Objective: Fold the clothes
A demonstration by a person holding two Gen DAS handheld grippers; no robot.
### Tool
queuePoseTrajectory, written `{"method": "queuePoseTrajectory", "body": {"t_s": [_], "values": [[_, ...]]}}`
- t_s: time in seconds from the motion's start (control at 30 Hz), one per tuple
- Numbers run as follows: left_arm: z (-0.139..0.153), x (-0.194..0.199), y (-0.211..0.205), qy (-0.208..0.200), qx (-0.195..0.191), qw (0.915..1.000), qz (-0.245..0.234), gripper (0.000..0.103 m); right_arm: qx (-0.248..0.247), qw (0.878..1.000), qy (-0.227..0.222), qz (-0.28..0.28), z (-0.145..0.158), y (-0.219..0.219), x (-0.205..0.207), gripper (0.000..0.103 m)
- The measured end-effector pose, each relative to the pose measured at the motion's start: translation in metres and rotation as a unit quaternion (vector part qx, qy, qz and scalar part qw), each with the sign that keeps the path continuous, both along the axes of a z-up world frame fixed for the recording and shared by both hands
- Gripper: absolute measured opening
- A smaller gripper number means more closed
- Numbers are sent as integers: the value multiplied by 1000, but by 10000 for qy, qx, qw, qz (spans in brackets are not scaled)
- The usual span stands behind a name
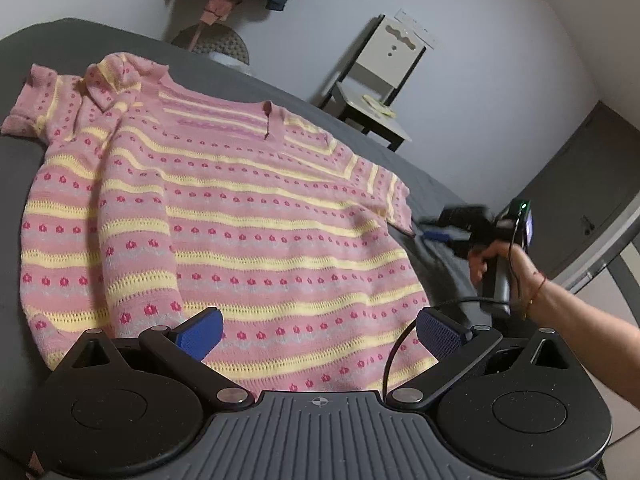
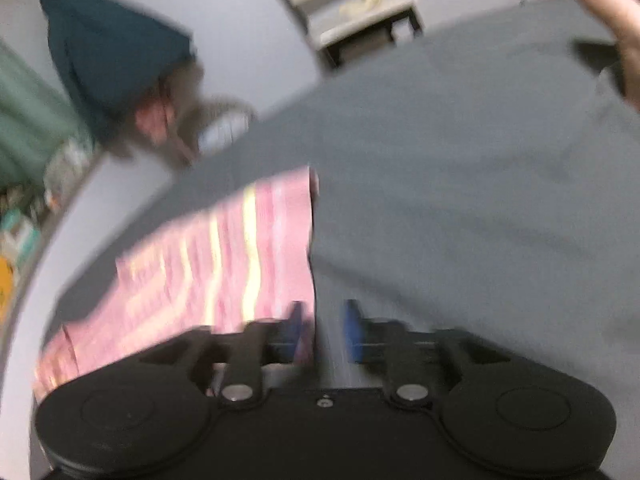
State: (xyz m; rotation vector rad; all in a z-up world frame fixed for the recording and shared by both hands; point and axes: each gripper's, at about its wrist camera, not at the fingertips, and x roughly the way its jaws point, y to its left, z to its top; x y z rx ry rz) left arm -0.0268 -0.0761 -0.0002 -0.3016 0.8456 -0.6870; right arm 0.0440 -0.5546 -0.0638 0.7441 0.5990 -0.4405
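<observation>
Item: pink knit sweater [image 1: 224, 216], yellow-striped, openwork rows, red-dotted, lying flat on the grey bedsheet [image 1: 100, 48], one sleeve folded across its body.

Left gripper [image 1: 320, 334] is hovering over the hem, jaws wide, holding nothing.

Right gripper [image 2: 322, 332] is sitting part-open beside the sleeve cuff [image 2: 308, 208], gripping nothing.

Risk, as I judge it: loose, stretchy knit may be snagging or dragging, skewing the fold.

The left gripper [image 1: 318, 330] points forward and down, and its two blue pads [image 1: 200, 334] stand far apart with nothing pinched between them. The right gripper [image 2: 322, 332] is a bit blurry, with its blue pads a small way apart. A bare right hand [image 1: 494, 256] wraps around its black handle, with the arm reaching in from the side.
</observation>
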Motion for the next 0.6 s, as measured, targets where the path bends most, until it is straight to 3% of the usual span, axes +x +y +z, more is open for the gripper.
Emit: {"method": "queuePoseTrajectory", "body": {"t_s": [0.07,0.17,0.27,0.33,0.4,0.43,0.6], "values": [[-1,3,-1,22,5,10000,56,103,-106,9997,-210,-47,7,-13,14,33],[-5,6,-6,86,93,9999,10,103,218,9986,-404,-257,7,-42,43,33],[-10,9,-12,111,253,9996,-78,103,252,9984,-275,-425,-5,-56,71,37],[-12,13,-13,131,302,9994,-70,103,318,9992,-54,-249,-14,-60,86,36],[-16,15,-15,189,311,9993,-38,103,174,9998,-50,-91,-16,-57,93,26],[-17,17,-15,219,316,9993,-23,103,92,10000,-5,14,-15,-56,96,1],[-27,19,-27,354,402,9985,-148,103,-1156,9878,-305,1003,15,-12,100,2]]}}
